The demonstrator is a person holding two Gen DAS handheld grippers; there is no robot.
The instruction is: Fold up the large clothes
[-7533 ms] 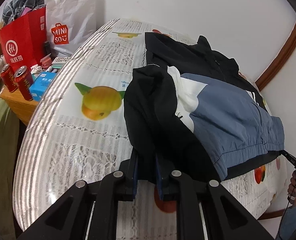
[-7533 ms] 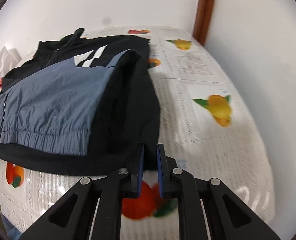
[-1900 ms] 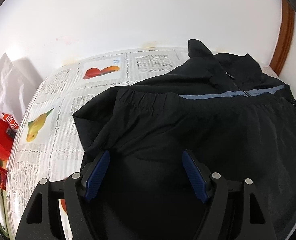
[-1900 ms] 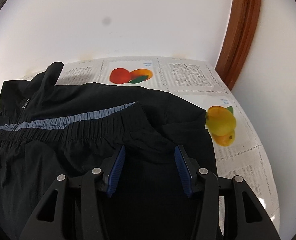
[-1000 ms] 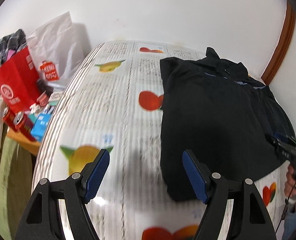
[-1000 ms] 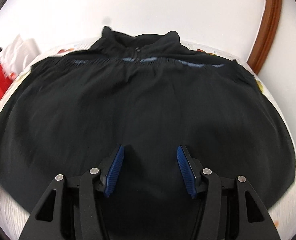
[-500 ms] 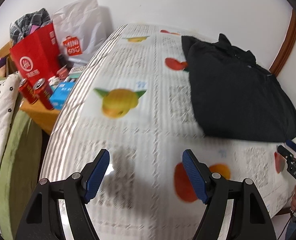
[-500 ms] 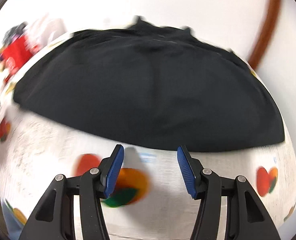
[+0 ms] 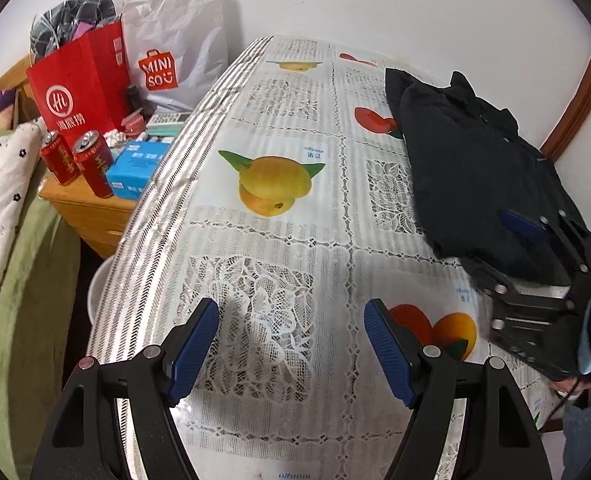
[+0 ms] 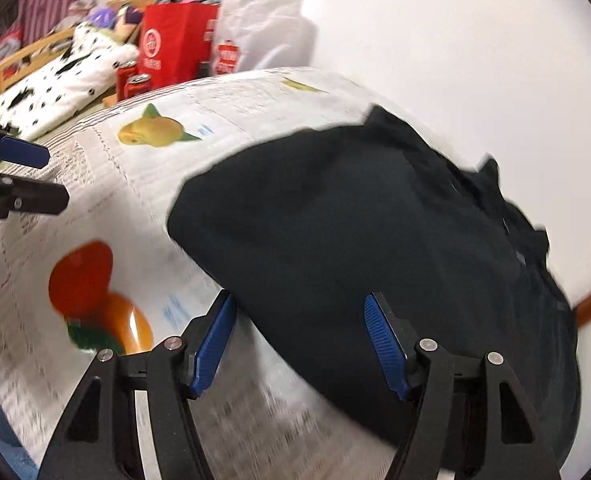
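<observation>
Both the left gripper (image 9: 291, 344) and the right gripper (image 10: 299, 340) had their fingers spread wide, holding nothing. One folded black jacket (image 10: 375, 240) lay on the tabletop (image 9: 279, 248); two red cans (image 9: 81, 162) stood far left.

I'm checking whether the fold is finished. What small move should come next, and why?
Probably ease the right gripper forward to pinch the near edge of the black jacket. Its jaws are open at that edge, the left gripper is open over bare tablecloth, and the bundle looks wide enough for another fold.
</observation>
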